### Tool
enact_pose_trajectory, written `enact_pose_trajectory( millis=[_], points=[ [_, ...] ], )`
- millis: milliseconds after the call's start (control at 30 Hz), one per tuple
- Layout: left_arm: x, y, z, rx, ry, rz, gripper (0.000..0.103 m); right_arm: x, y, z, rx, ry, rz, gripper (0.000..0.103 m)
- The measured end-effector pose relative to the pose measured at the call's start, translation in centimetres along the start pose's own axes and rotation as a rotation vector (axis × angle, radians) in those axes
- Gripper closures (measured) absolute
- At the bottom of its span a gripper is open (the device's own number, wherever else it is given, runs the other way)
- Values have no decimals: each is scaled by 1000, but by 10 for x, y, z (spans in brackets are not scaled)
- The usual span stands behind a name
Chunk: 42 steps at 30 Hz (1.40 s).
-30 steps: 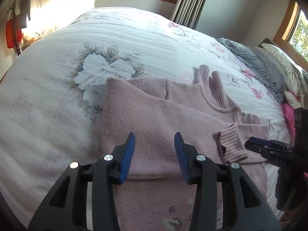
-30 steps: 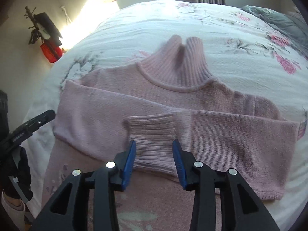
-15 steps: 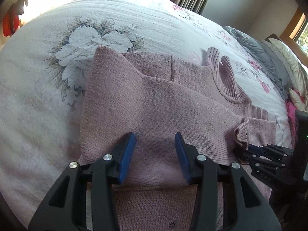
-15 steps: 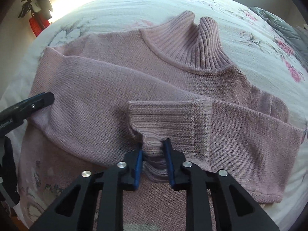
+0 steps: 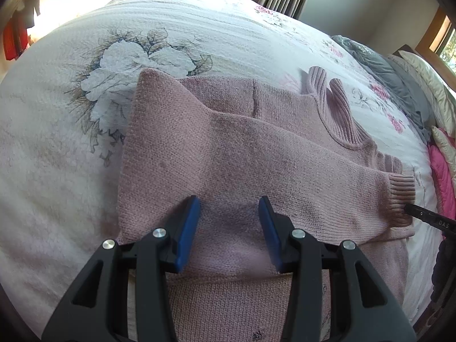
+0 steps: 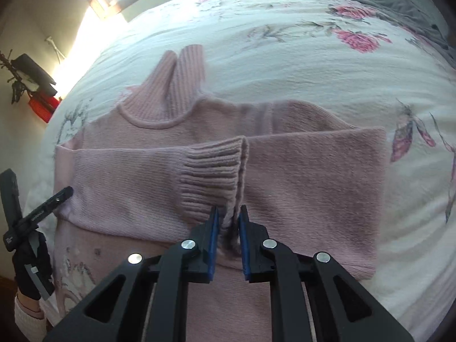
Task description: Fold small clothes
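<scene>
The pink sweater (image 6: 285,176) lies flat on the flowered bedspread (image 6: 285,57), with its high collar (image 6: 173,85) pointing away and both sleeves folded across the chest. The right gripper (image 6: 228,222) is now closed narrow on the ribbed cuff (image 6: 212,182) of the sleeve that comes from the left shoulder. One second ago its jaws were wide and only stood over this cuff; half a second ago they closed on it. Since then the cuff has been lifted a little and pulled toward the right side, so its edge now stands up as a small ridge where the two sleeves meet. The left gripper (image 5: 229,233) stays wide open, low over the folded sleeve (image 5: 228,156) near the left side of the sweater, and holds nothing. I judge that the sleeve is being straightened, and the fold of the body is not yet started.
</scene>
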<state>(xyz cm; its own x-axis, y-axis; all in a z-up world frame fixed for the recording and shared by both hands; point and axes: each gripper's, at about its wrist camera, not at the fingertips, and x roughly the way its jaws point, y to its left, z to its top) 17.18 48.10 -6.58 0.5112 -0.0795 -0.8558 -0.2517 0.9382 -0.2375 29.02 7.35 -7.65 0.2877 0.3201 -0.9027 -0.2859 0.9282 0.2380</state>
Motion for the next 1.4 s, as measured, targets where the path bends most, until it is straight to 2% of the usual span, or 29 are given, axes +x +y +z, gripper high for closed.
enact_pose_trajectory(
  millis=[100, 200, 300, 400, 467, 600, 900, 1033, 1133, 1233, 1300, 1367, 1400],
  points=[
    [-3, -2, 2, 6, 7, 14, 60, -2, -23, -5, 30, 17, -45, 86],
    [-18, -13, 8, 22, -38, 31, 60, -16, -27, -3, 34, -19, 7, 86],
    [-29, -33, 14, 51, -61, -11, 59, -23, -5, 3, -19, -48, 74, 84],
    [-22, -53, 17, 97, -40, -30, 58, -14, 17, 6, -77, -34, 80, 83],
    [-11, -59, 15, 124, -22, -3, 58, -2, 23, 5, -91, -13, 55, 83],
    [15, -48, 5, 116, 28, 19, 58, 27, 15, -5, -73, 49, 29, 83],
    [19, -40, -5, 182, -25, -39, 53, 43, 3, -13, -89, 47, 84, 85],
    [17, -39, -1, 185, -14, -56, 53, 41, 2, -8, -113, 68, 105, 85],
    [11, -51, 11, 231, -11, -30, 53, 28, 4, 4, -149, 47, 122, 81],
    [11, -68, 37, 254, -29, -59, 50, 15, 9, 35, -140, 0, 166, 76],
    [22, -84, 62, 256, -17, -74, 50, 15, 15, 64, -126, -23, 169, 67],
    [40, -99, 87, 241, 20, -110, 50, 23, 22, 94, -110, -29, 175, 51],
    [51, -105, 99, 228, 42, -124, 50, 29, 26, 110, -100, -28, 175, 51]
  ],
)
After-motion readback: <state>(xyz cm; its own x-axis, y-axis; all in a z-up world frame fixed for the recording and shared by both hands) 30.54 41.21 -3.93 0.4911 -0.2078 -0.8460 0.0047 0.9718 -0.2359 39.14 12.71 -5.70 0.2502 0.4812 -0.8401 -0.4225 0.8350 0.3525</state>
